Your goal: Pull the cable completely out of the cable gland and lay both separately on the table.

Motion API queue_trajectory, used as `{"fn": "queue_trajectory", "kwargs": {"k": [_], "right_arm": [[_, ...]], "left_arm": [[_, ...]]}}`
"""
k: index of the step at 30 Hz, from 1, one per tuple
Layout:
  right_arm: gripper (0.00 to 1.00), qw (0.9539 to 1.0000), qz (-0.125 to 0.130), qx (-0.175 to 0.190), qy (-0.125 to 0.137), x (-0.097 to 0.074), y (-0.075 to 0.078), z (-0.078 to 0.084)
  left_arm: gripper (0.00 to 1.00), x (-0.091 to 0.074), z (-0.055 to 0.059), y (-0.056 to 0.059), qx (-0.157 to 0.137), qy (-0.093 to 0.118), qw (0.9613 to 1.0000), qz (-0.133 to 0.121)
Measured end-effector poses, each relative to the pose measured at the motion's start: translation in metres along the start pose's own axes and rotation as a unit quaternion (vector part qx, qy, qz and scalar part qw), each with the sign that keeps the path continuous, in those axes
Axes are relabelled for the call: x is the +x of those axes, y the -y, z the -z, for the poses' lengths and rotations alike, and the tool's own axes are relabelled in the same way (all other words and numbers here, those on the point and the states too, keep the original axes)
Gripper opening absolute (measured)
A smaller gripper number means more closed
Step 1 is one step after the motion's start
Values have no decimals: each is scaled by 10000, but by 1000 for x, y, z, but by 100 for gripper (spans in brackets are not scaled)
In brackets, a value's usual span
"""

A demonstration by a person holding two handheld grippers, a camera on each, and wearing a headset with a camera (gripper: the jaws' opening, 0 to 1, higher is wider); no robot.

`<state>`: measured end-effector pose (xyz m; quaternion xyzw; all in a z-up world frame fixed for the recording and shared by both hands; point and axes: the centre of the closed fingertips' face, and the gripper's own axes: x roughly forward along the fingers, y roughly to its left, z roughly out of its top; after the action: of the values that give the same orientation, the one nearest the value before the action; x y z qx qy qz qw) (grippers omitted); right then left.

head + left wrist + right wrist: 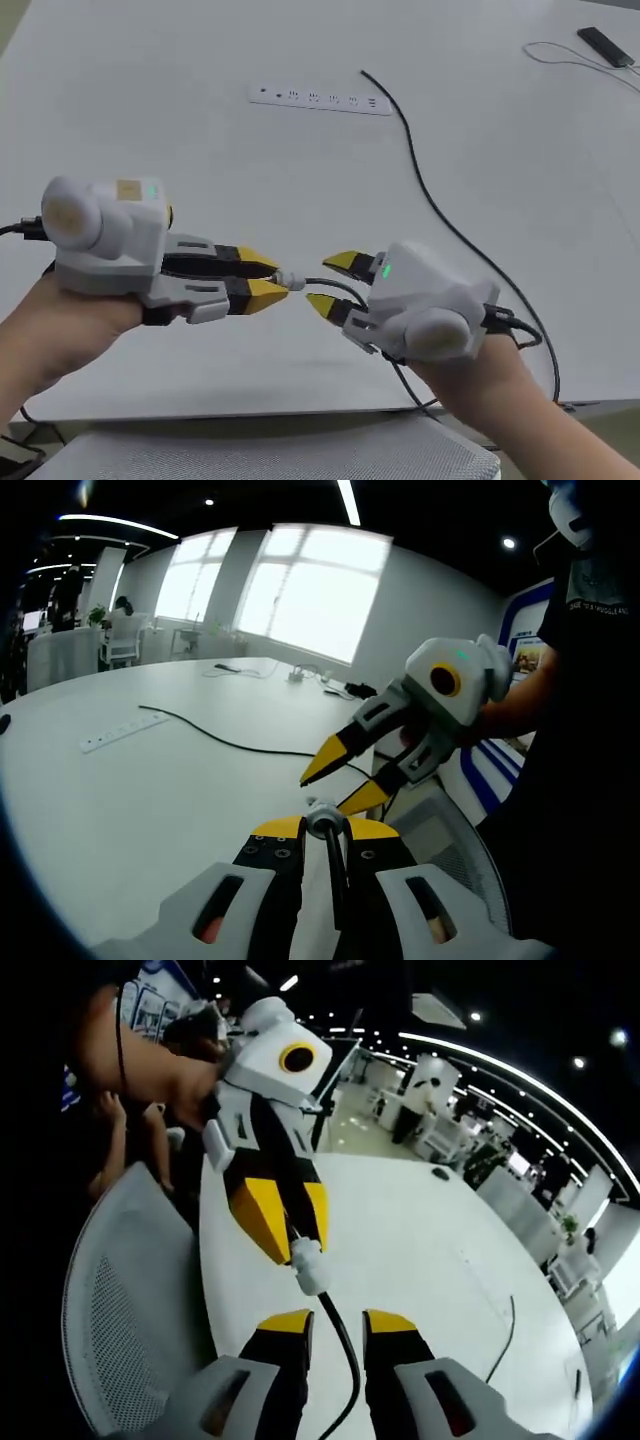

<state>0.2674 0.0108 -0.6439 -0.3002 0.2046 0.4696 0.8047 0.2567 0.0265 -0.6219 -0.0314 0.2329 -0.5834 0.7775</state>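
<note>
A small white cable gland [290,279] sits pinched between the yellow-tipped jaws of my left gripper [280,277], held in the air just above the near edge of the table. In the left gripper view the gland [325,818] is clamped between that gripper's [325,829] jaws. A thin black cable [338,287] leaves the gland and runs between the jaws of my right gripper [320,281], which stand open around it. In the right gripper view the cable [343,1345] passes between the right gripper's [337,1322] spread jaws, and the gland [308,1265] hangs just beyond them.
A white power strip [320,99] lies at the far middle of the white table [150,120], its black cord [440,212] running toward the right front. A black device [604,46] with a thin wire lies far right. A white mesh chair [280,452] stands below the table edge.
</note>
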Motion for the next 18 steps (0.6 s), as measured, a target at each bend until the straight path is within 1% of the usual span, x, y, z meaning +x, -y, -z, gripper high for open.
{"fn": "queue_trajectory", "kwargs": {"k": [5,11,18], "right_arm": [[10,9999,-89,-134,41,2,-5,-3],[2,9997,-89,-184,102,3,-6,-4],[1,9999,-113,-32,94,4,-6,-1]], "left_arm": [[15,1,0,0,-14,8,10000,3],[15,1,2,0,-28,-4,10000,16],[15,3,2,0,-33,-13,10000,15]]}}
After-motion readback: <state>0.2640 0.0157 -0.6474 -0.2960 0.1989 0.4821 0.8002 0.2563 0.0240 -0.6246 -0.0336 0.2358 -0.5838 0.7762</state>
